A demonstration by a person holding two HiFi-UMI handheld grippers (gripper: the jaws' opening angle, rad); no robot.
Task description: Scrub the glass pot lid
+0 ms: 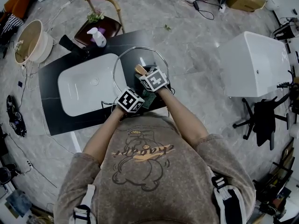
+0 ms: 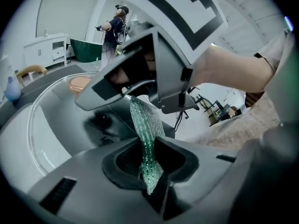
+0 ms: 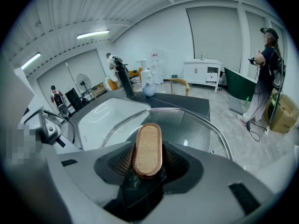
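The glass pot lid (image 1: 126, 59) is held up over the right end of the white sink (image 1: 88, 85); its steel rim (image 3: 219, 134) curves ahead in the right gripper view. My right gripper (image 3: 147, 164) is shut on the lid's wooden knob (image 3: 148, 149), which also shows in the head view as a knob (image 1: 140, 69). My left gripper (image 2: 150, 164) is shut on a green glittery scrub cloth (image 2: 146, 125), just under the right gripper (image 1: 154, 80). The left gripper (image 1: 130, 100) sits near the counter's front edge. The lid's glass (image 2: 51, 120) lies to its left.
A black counter (image 1: 51, 120) carries the sink, with a soap bottle (image 1: 97, 37) at its back. Behind it stands a wooden chair (image 1: 105, 13). A white cabinet (image 1: 254, 62) and an office chair (image 1: 261, 120) are to the right. Other people stand further off in the room.
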